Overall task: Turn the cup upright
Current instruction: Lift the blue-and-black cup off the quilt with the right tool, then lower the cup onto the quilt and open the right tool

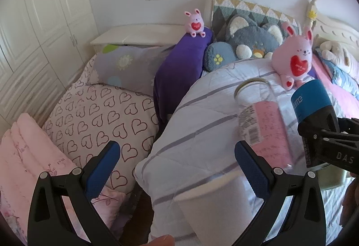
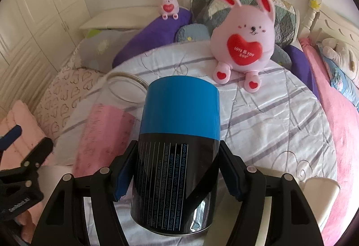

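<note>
- The cup (image 2: 177, 156), a black cylinder with a blue band at the far end and white print on its side, was held between the two fingers of the right gripper (image 2: 177, 175).
- The jaws of this gripper were pinching the cup on its black part, one blue pad (image 2: 122, 178) on each side, and the blue end pointed away from the camera.
- In the left wrist view the same cup (image 1: 314, 102) appeared at the right edge, tilted, above the white quilt (image 1: 202, 115).
- The left gripper (image 1: 177, 165) had its jaws spread wide and nothing was between them; the cup was well to the right of them.
- A clear glass jar (image 1: 260, 115) with a pink label lay on the quilt just beside the cup.
- A white paper cup (image 1: 215, 205) was low between the left fingers, but they did not touch it.
- A large pink rabbit toy (image 2: 244, 37) with a red heart sat on the quilt beyond the cup.
- A smaller pink rabbit (image 1: 194, 22) sat on a purple cushion (image 1: 179, 62) farther back.
</note>
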